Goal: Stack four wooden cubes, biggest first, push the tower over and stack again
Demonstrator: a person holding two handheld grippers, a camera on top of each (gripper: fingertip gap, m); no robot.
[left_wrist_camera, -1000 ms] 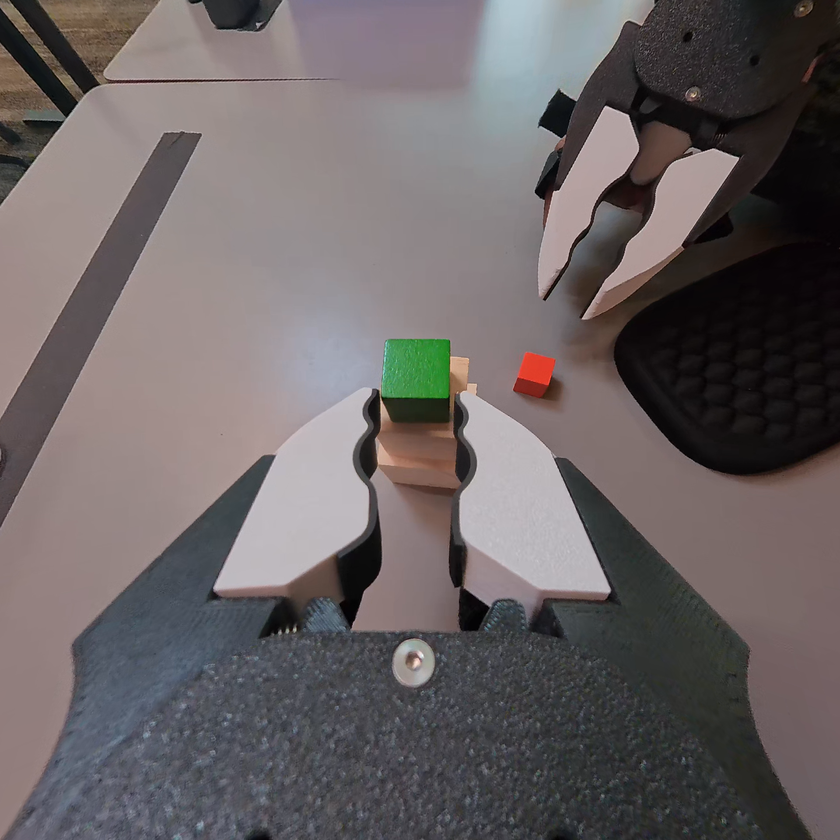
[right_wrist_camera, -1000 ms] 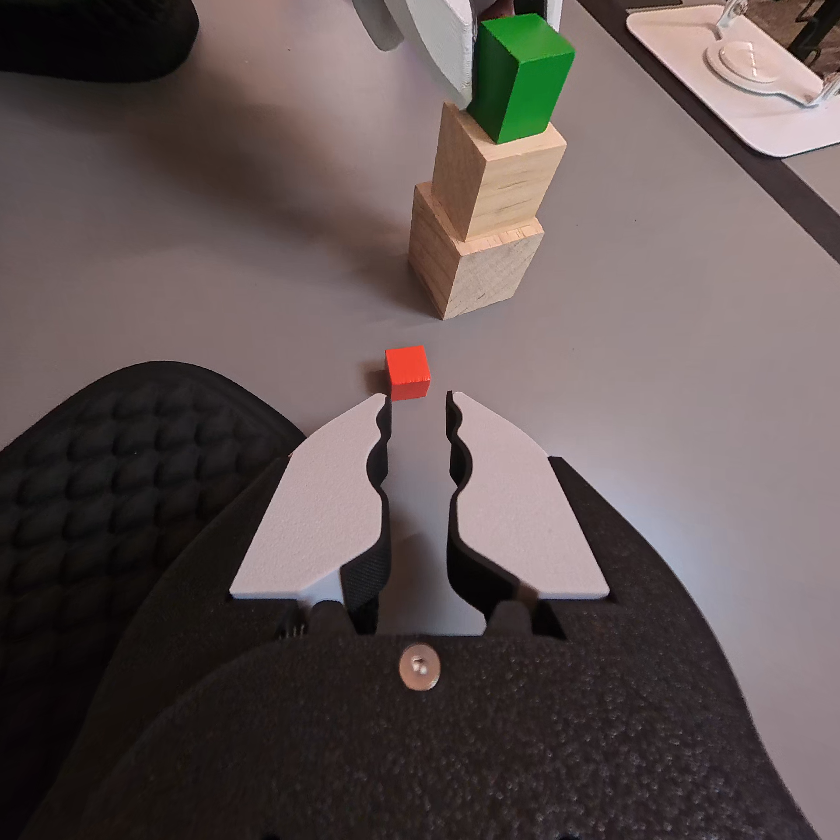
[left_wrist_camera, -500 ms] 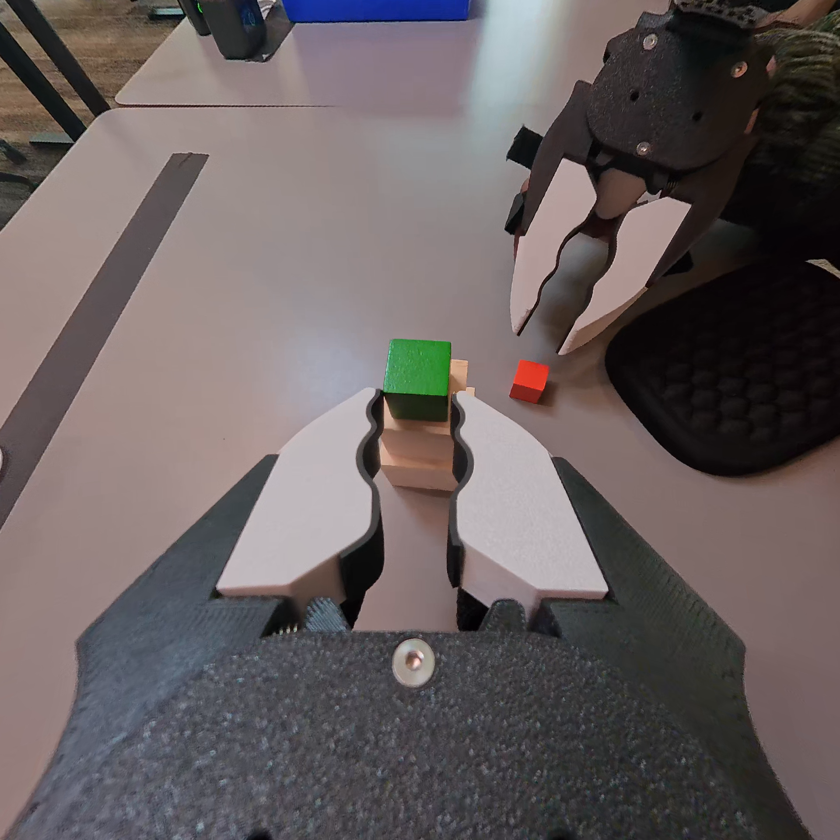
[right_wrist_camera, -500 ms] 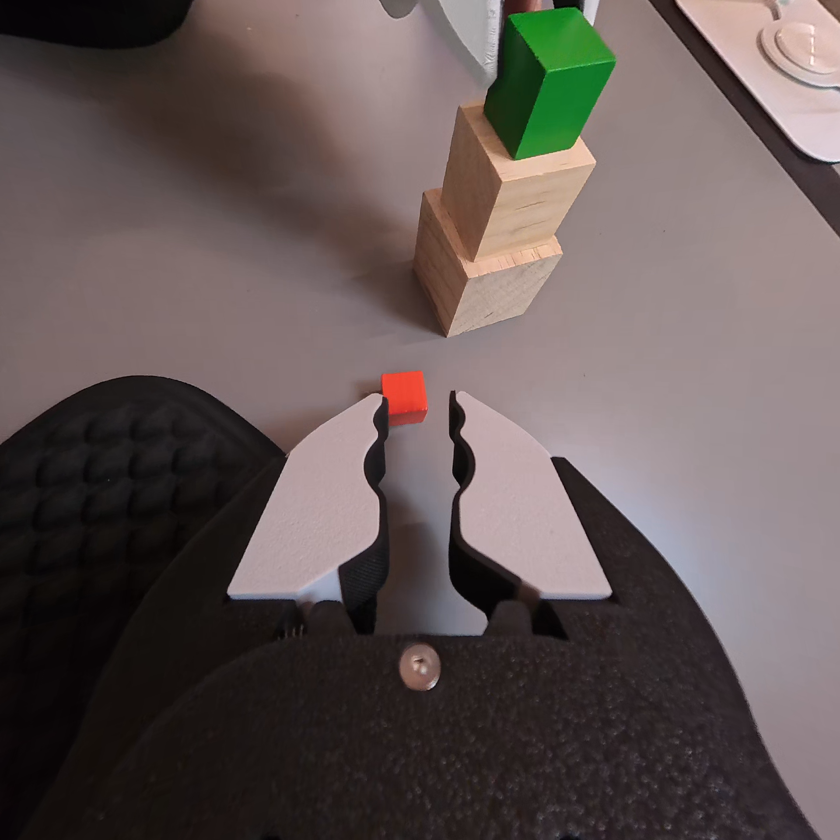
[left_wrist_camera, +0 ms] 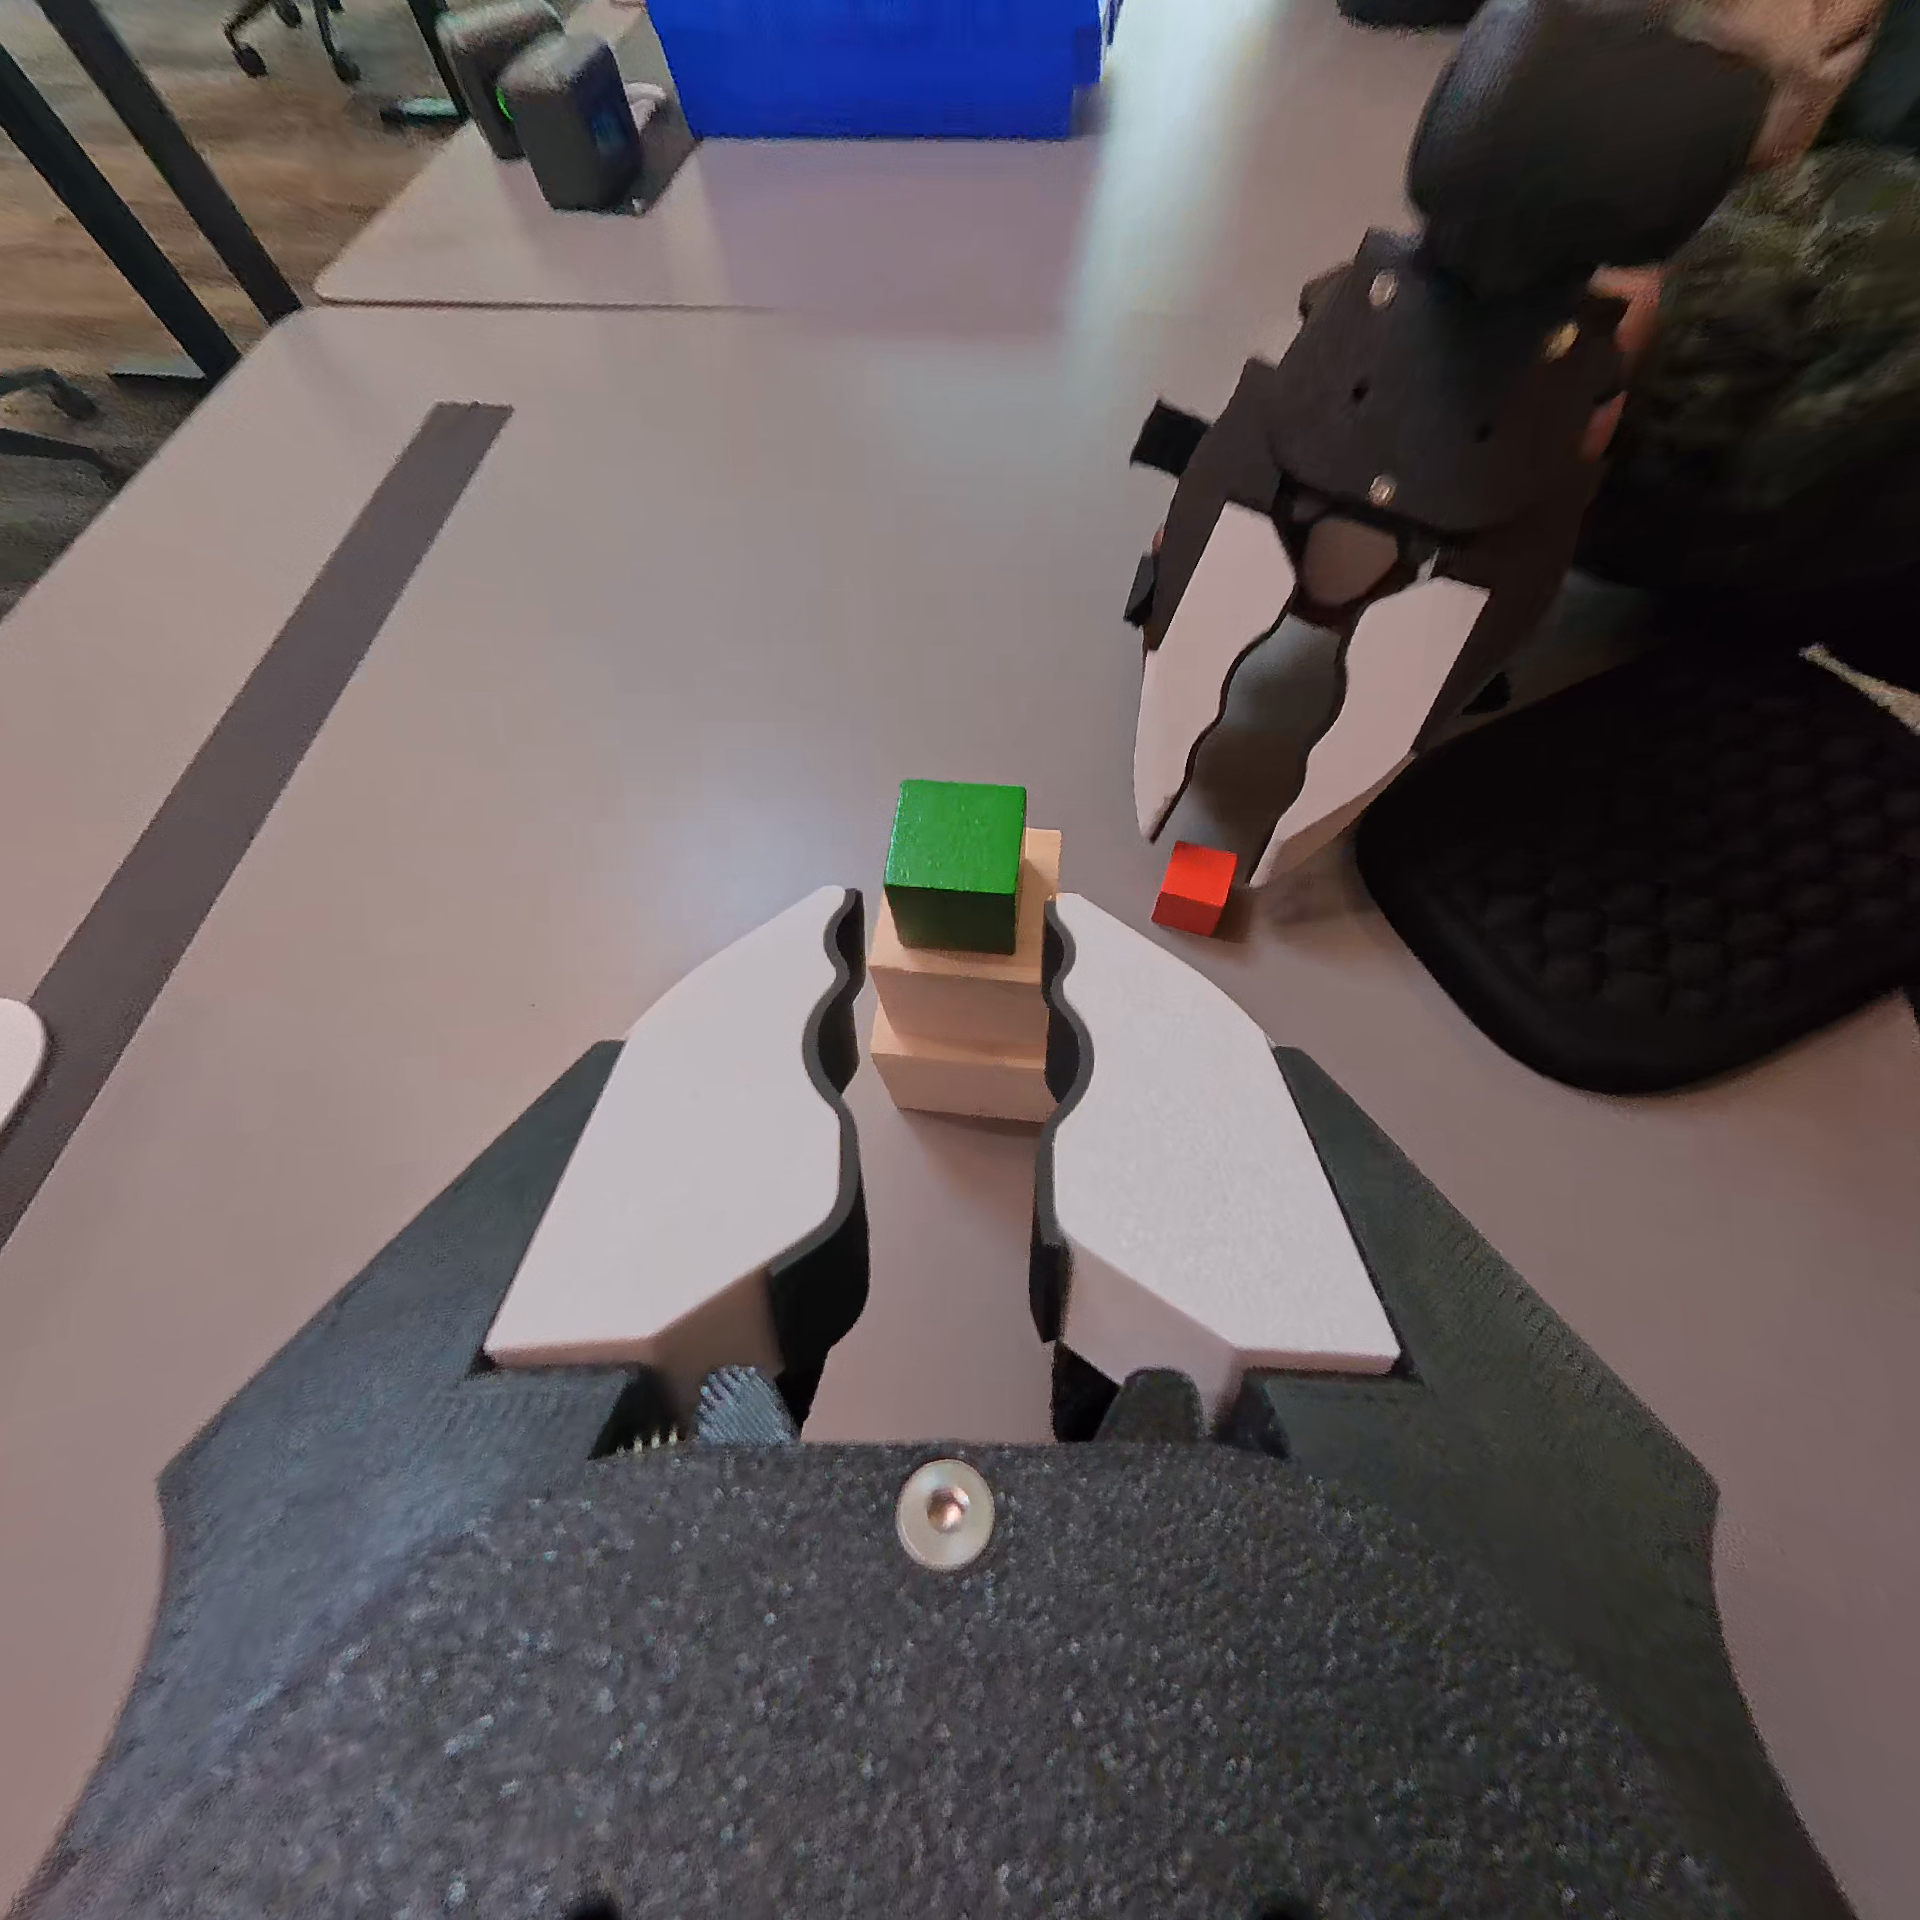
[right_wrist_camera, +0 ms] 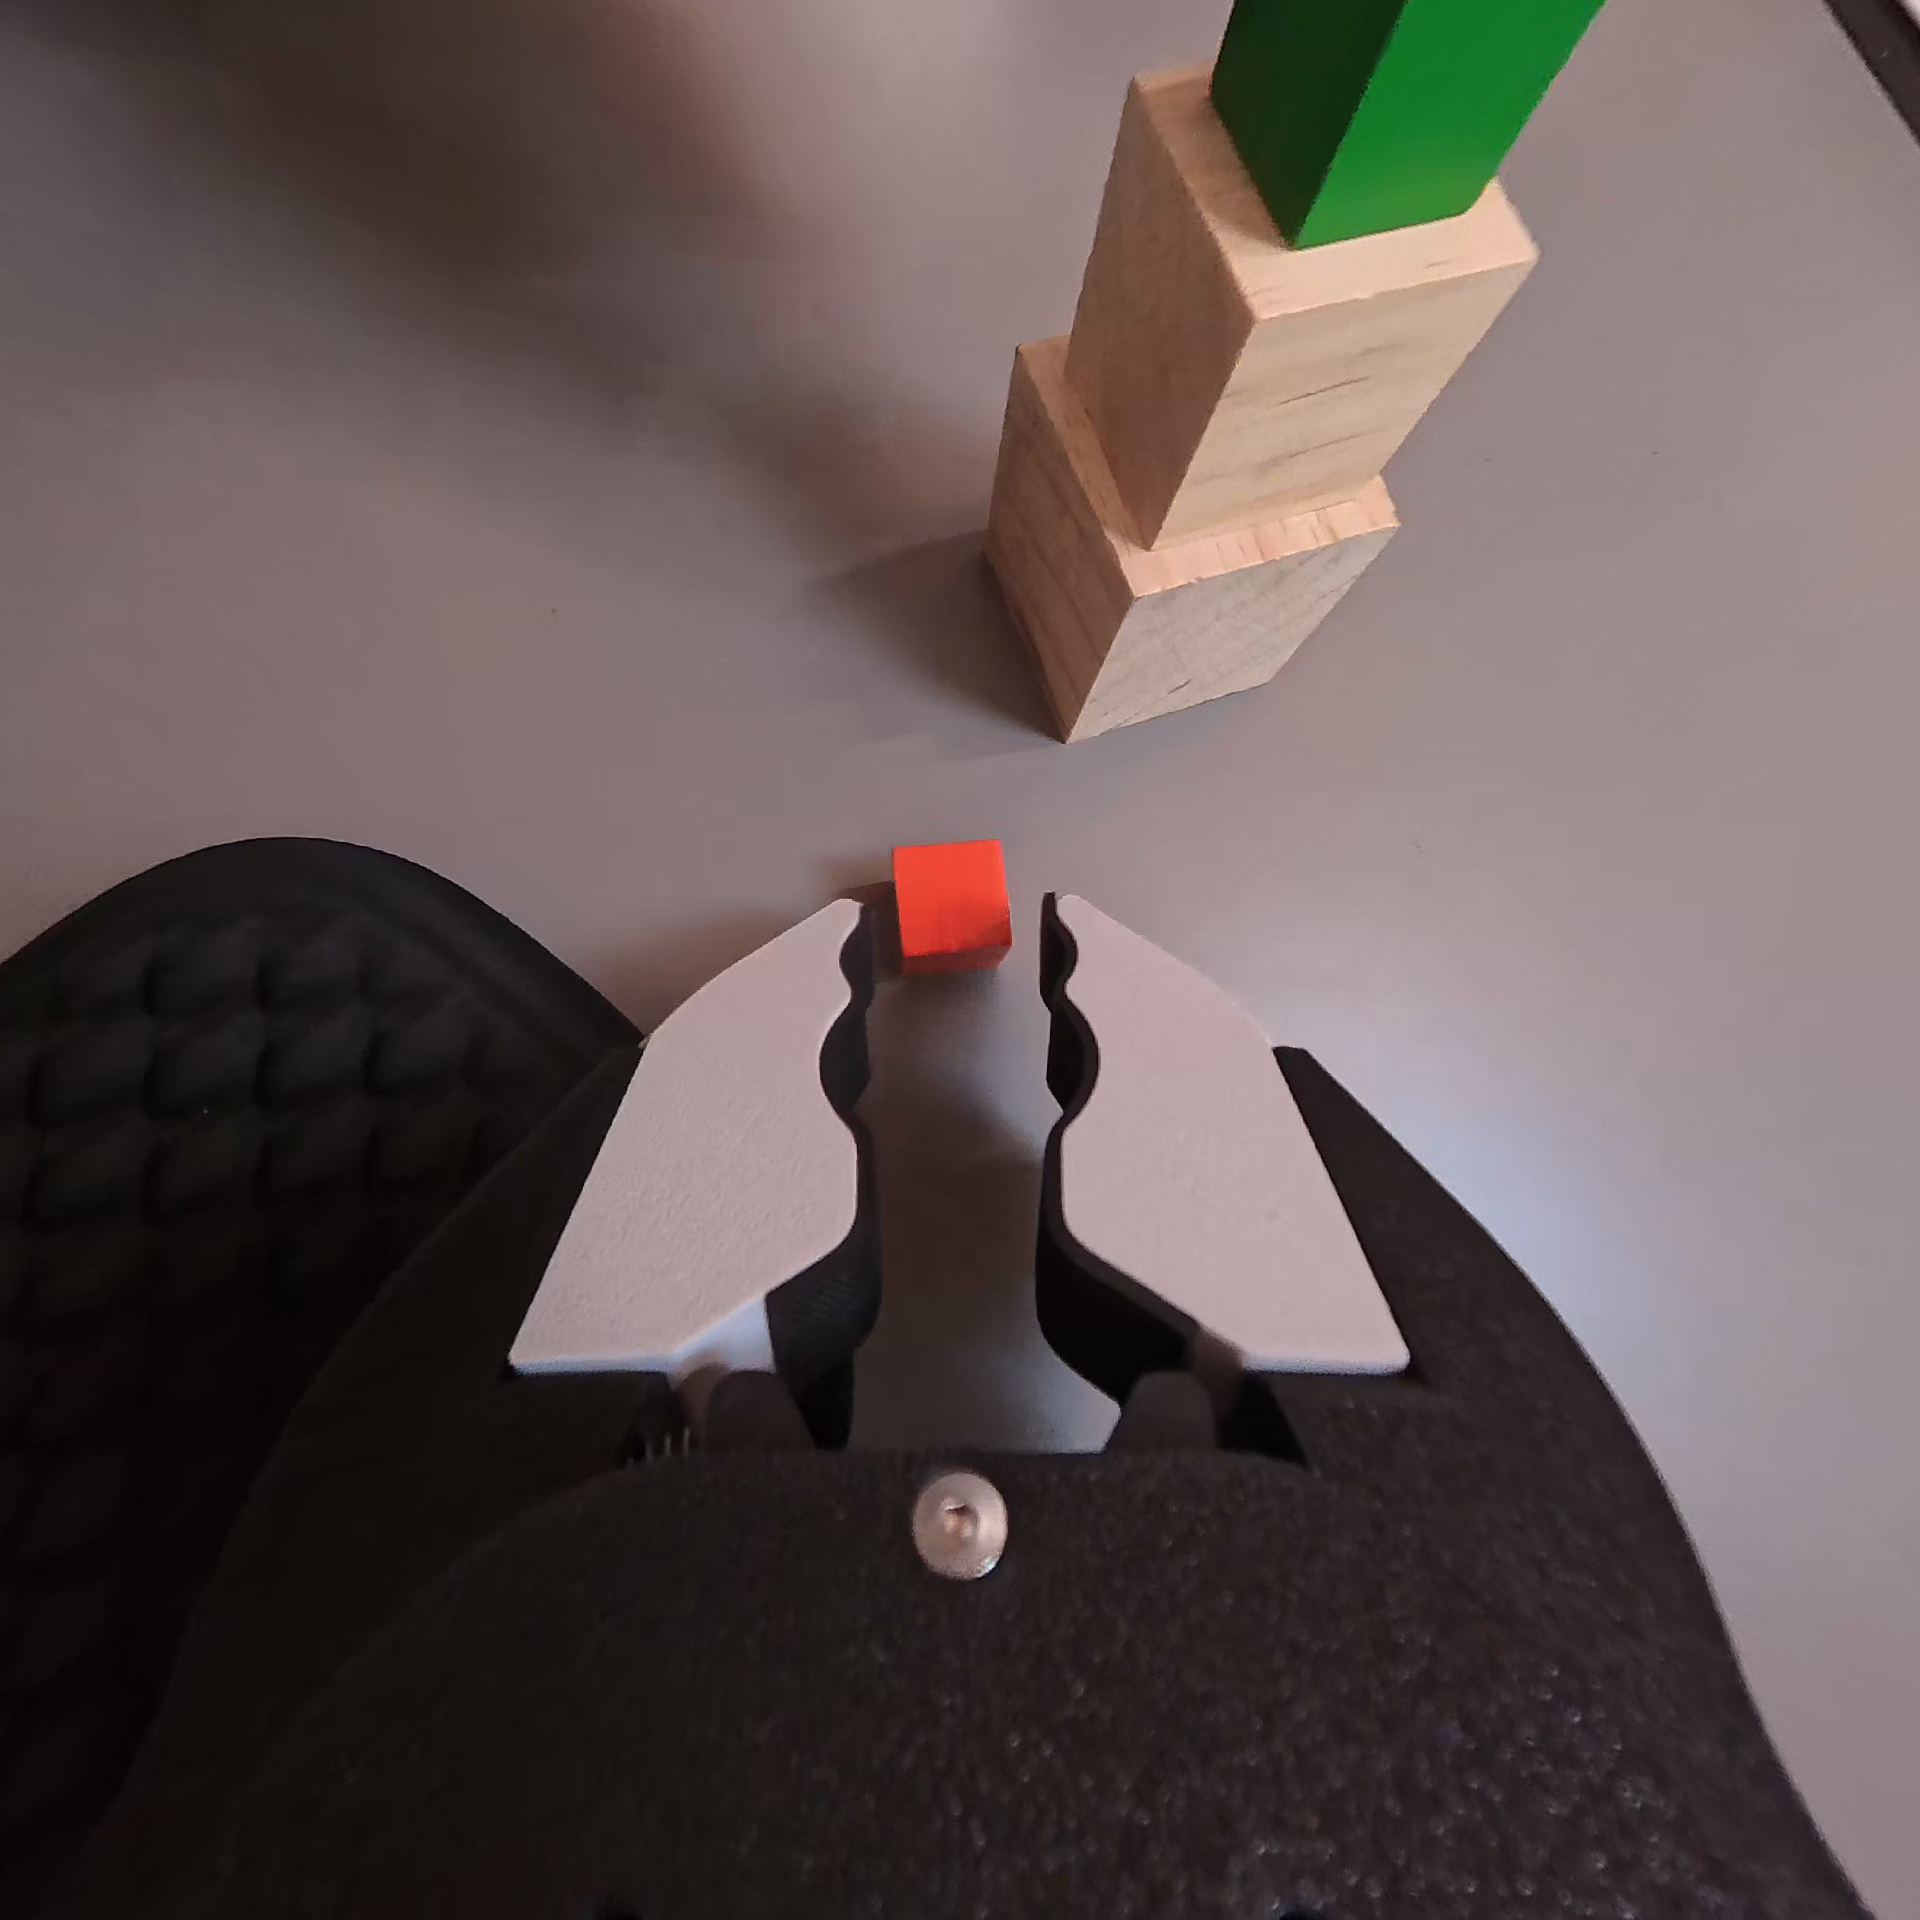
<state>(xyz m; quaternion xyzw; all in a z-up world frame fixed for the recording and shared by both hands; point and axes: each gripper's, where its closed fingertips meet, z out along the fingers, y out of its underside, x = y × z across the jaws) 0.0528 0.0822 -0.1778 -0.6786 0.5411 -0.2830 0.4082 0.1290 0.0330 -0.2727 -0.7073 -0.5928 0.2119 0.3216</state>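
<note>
Right hand-held gripper (right_wrist_camera: 951, 914) open round small red cube (right_wrist_camera: 948, 910) w/ gaps

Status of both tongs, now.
Left tongs: open, tips flanking the block stack, holding nothing.
Right tongs: open, tips either side of the red cube, not gripping it.

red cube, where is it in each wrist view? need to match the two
Left wrist view: red cube right of centre, at the tips of the far gripper.
Right wrist view: red cube at centre, between its own open fingertips.
Shared landmark: block tower with the green cube on top.
</note>
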